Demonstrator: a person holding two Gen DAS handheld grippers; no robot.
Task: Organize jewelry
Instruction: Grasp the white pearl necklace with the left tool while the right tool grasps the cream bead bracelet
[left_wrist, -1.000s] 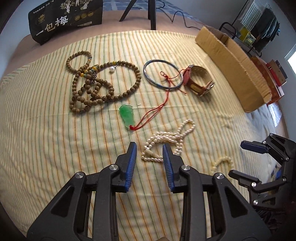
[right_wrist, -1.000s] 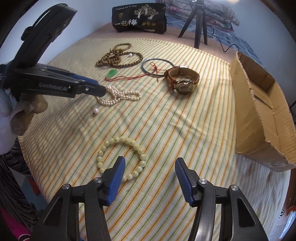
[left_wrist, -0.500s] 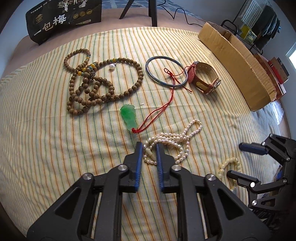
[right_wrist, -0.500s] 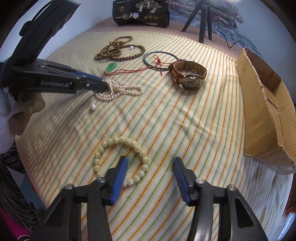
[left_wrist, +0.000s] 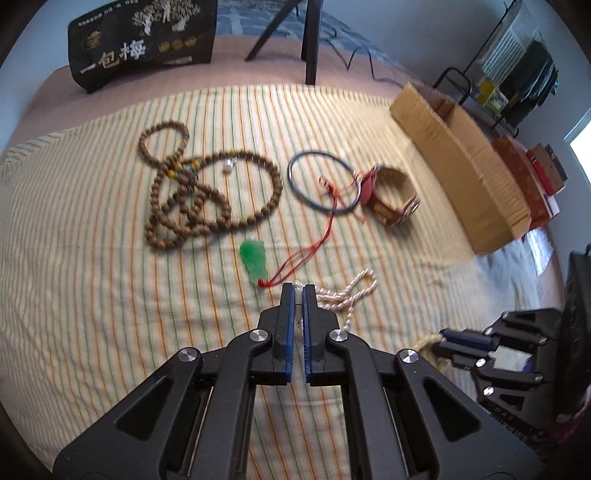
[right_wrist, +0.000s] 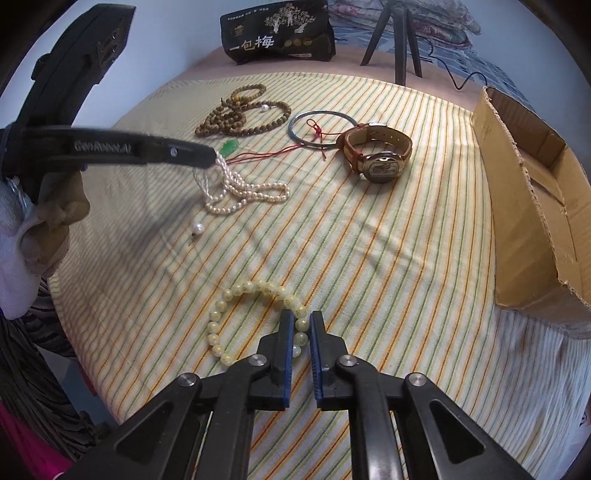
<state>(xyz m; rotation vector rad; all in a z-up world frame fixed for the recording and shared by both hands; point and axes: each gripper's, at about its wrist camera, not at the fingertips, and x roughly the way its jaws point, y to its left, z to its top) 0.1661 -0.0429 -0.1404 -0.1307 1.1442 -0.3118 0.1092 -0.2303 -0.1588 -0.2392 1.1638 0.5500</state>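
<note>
On the striped cloth, left tongs pinch pearl necklace; right tongs clamp cream bracelet.

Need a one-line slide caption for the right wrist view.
Right tool shut on pale yellow bead bracelet; left tool grips white pearl necklace.

Bright daylight, soft shadows on striped cloth; left view motion-blurred; strong fisheye curvature, dark corners.

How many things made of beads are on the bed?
3. Brown wooden beads at the far side, maybe several strands tangled together; a pearl necklace pinched by the left gripper; a pale bead bracelet pinched by the right gripper.
</note>
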